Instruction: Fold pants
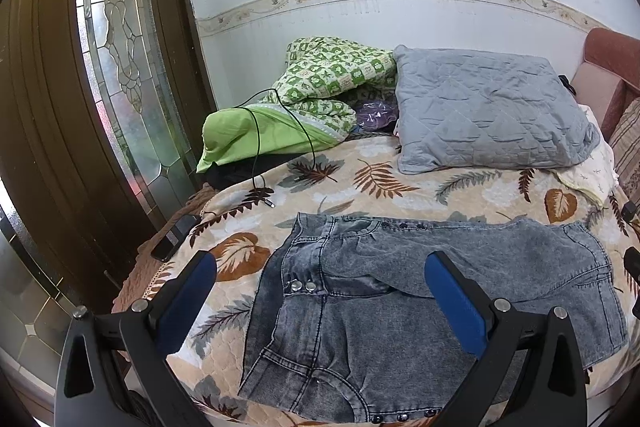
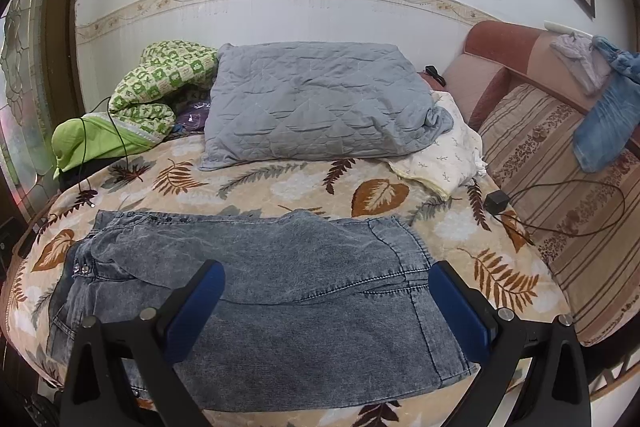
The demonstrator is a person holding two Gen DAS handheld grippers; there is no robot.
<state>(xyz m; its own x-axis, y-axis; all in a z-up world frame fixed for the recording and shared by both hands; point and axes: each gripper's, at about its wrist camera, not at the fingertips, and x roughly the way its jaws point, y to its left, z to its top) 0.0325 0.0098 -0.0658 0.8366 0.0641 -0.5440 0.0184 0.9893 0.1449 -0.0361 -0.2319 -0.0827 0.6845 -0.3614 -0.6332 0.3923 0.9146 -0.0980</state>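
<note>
One pair of pants (image 1: 420, 307) is lying folded on the near part of the bed (image 1: 360, 183), grey acid-washed denim with darker seams. The waistband is sitting toward the left, showing two metal snaps, and a row of small dark studs is running along the far edge. An upper layer is lying over a lower one, its curved edge crossing the middle, and the cloth is looking mostly flat, with a few soft wrinkles.

The left gripper (image 1: 320, 267) is hanging above the waistband end, its two blue pads spread wide and holding nothing. The right gripper (image 2: 326, 277) is hanging over the other end of the pants (image 2: 260, 287), its jaws likewise standing wide apart and empty.

Behind the pants, one grey pillow (image 2: 316, 103) is resting against the wall beside one green quilt (image 1: 320, 95). Two black cables are trailing over the bed, one on each side.
</note>
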